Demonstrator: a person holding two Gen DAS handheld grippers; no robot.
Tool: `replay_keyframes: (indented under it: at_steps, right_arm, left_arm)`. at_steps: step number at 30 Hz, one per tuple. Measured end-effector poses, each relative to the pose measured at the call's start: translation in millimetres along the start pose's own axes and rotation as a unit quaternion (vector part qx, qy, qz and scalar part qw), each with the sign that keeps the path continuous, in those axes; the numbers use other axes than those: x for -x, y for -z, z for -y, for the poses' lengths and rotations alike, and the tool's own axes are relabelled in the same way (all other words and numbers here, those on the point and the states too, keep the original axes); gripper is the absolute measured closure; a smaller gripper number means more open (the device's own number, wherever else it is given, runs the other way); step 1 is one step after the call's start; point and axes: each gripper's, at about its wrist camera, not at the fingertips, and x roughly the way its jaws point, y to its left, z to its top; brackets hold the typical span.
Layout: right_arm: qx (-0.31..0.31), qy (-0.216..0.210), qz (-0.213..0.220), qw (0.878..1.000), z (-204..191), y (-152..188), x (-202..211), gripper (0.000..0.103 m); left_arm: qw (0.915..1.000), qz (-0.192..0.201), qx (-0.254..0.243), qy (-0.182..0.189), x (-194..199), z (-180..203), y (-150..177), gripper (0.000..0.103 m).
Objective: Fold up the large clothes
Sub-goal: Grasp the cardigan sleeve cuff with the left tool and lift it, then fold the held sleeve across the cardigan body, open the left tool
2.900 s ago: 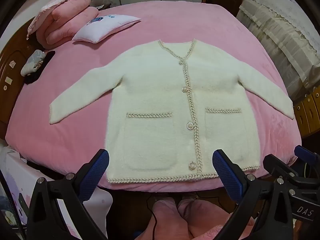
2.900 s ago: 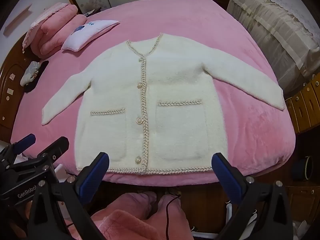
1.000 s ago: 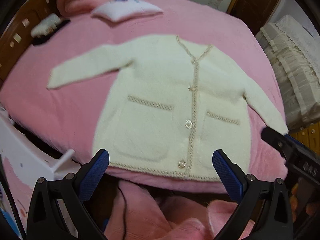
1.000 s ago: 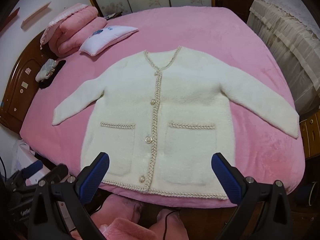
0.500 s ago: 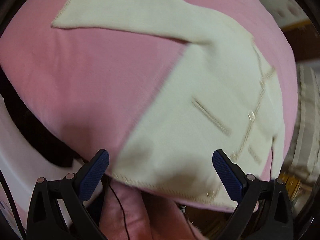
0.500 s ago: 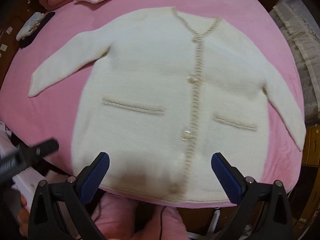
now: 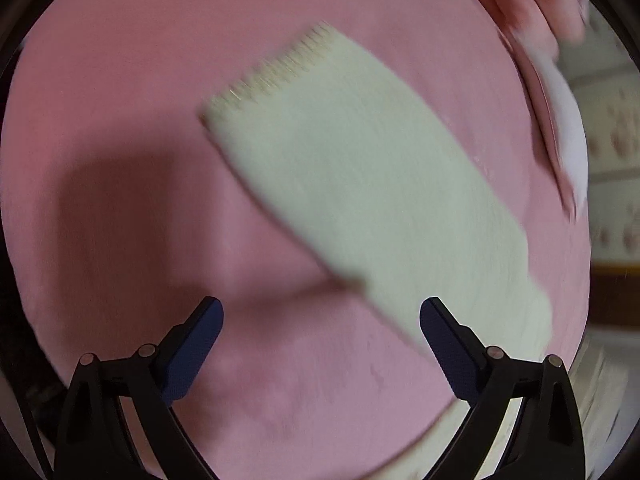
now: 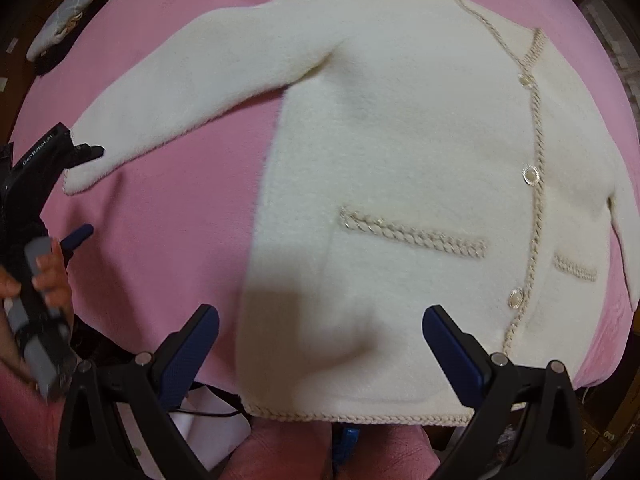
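A cream knit cardigan (image 8: 400, 152) with braided trim, round buttons and two pockets lies flat, front up, on a pink bed (image 8: 168, 240). Its left sleeve (image 7: 360, 184) reaches out over the pink cover, cuff end at the far side in the blurred left wrist view. My left gripper (image 7: 320, 340) is open and empty, low over the bed beside that sleeve; it also shows in the right wrist view (image 8: 76, 196) by the cuff. My right gripper (image 8: 320, 344) is open and empty above the cardigan's lower left hem.
A grey and dark bundle (image 8: 60, 28) lies on the bed's far left edge. Pink bedding and a white pillow (image 7: 560, 112) lie at the right edge of the left wrist view. My pink-clad knees (image 8: 320, 452) are below the bed's near edge.
My left gripper has swung left and down to the left sleeve's cuff. My right gripper has moved closer and left, over the cardigan's lower left part. Both stay open.
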Motion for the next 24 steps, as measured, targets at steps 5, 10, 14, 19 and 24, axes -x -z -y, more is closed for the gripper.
replay_keyframes:
  at_steps: [5,10,14,19,24]
  right_arm:
    - [0.007,0.020,0.001,1.000,-4,-14,-12,0.001]
    - [0.001,0.038,0.000,0.999,0,-19,-25,0.001]
    - [-0.009,0.044,0.013,0.999,10,-23,-28,0.001]
    - [-0.022,0.042,0.040,0.998,31,-27,-23,0.001]
    - [-0.040,0.031,0.082,0.995,66,-25,-9,0.001]
  left_arm:
    - [0.9938,0.061,0.092,0.013,-13,-41,-33,0.035]
    - [0.9911,0.104,0.079,0.026,-23,-49,-47,0.084]
    - [0.9896,0.137,0.029,0.031,-7,-33,-22,0.096]
    - [0.9719,0.214,-0.073,0.066,39,11,9,0.096]
    - [0.9468,0.246,-0.166,0.124,84,83,40,0.096]
